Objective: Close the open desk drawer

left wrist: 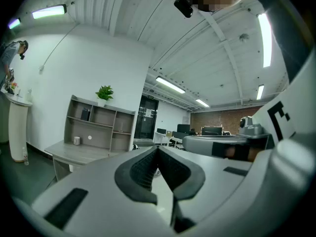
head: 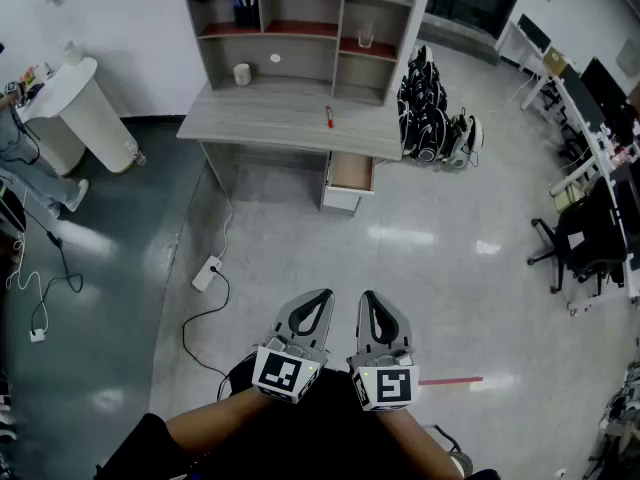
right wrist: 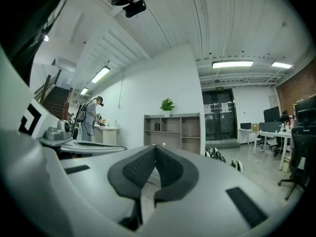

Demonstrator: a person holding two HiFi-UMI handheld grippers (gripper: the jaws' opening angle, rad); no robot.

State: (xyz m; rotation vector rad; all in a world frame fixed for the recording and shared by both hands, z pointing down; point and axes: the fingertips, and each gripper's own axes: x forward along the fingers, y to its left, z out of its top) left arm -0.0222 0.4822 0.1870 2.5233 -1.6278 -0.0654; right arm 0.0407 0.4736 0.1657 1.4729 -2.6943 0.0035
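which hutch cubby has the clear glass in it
The upper right cubby, where the clear glass stands on its red shelf; no other cubby holds a glass.

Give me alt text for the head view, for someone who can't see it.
The left gripper and right gripper, both shut, are held side by side above a glossy floor, well short of a grey desk whose drawer stands pulled open under its right end. A shelf unit and a red pen sit on the desk.

I can't read any words, brands or numbers from here. The small sign (right wrist: 217, 88) over the double doors (right wrist: 220, 116) is too tiny to make out.
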